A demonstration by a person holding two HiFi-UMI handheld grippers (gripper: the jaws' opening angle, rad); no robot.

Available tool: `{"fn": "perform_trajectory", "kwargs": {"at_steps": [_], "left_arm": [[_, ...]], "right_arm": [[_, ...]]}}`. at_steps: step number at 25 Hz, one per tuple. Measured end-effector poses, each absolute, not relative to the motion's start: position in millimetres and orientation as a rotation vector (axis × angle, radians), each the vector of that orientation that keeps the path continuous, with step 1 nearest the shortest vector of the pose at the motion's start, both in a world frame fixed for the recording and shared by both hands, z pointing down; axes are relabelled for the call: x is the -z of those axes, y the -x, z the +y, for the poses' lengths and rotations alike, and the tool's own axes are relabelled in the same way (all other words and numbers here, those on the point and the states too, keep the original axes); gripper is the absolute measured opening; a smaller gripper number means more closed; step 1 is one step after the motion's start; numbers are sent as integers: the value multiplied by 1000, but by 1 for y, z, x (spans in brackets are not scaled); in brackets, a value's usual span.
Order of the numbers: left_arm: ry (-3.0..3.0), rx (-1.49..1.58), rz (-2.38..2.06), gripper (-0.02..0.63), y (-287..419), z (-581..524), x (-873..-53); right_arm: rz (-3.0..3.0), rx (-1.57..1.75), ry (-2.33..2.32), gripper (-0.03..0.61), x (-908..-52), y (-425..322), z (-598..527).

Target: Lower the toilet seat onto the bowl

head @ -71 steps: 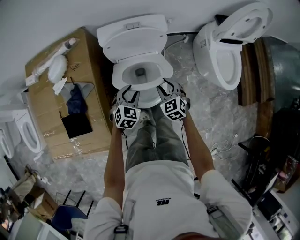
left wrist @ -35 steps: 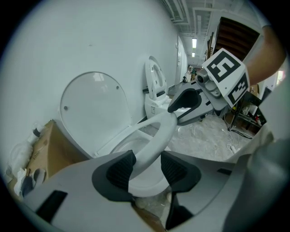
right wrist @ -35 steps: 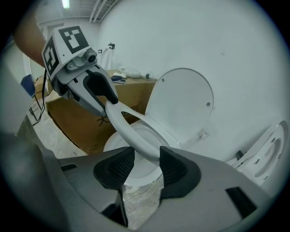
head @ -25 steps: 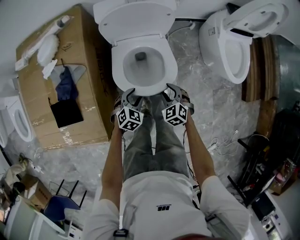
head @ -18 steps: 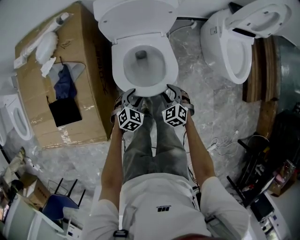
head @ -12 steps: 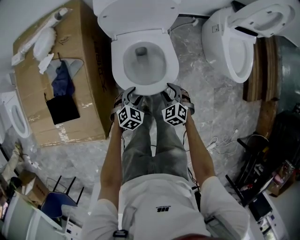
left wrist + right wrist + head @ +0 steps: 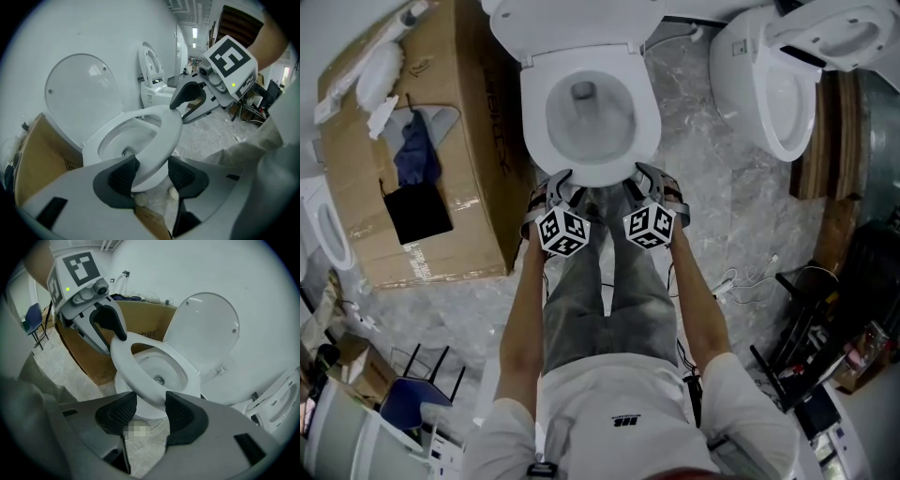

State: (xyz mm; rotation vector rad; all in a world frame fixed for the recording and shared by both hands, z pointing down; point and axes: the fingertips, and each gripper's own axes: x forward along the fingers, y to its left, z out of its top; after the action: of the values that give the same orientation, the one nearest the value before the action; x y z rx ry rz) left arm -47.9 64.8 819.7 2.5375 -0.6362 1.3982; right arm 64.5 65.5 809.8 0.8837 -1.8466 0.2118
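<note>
The white toilet seat (image 7: 650, 127) lies low and nearly level over the bowl (image 7: 151, 180). Its lid (image 7: 82, 101) stands upright against the wall. Both grippers are at the seat's front rim. My left gripper (image 7: 152, 171) has just been opening its jaws. The rim sits between its pads, and a thin gap shows at the right pad (image 7: 182, 172). My right gripper (image 7: 151, 411) has both pads against the seat (image 7: 140, 376), which fills the space between them. From overhead the left gripper (image 7: 561, 186) and right gripper (image 7: 639, 180) flank the front of the seat.
A cardboard box (image 7: 450, 187) stands close on the toilet's left. A second toilet (image 7: 778, 89) with raised seat stands on the right, with wooden boards (image 7: 834, 141) beyond it. The person's legs (image 7: 600, 291) are right before the bowl. White cables (image 7: 739, 279) lie on the floor.
The seat's front has come down from a tilted position to nearly level over the bowl. Both grippers have sunk with it, staying at its front rim.
</note>
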Motion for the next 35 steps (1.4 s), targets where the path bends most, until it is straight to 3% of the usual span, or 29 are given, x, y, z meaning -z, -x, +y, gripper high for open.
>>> {"fn": "perform_trajectory", "kwargs": {"at_steps": [35], "left_arm": [[-2477, -1606, -573, 252, 48, 93, -929]], "right_arm": [[-1766, -204, -791, 207, -919, -66, 94]]}}
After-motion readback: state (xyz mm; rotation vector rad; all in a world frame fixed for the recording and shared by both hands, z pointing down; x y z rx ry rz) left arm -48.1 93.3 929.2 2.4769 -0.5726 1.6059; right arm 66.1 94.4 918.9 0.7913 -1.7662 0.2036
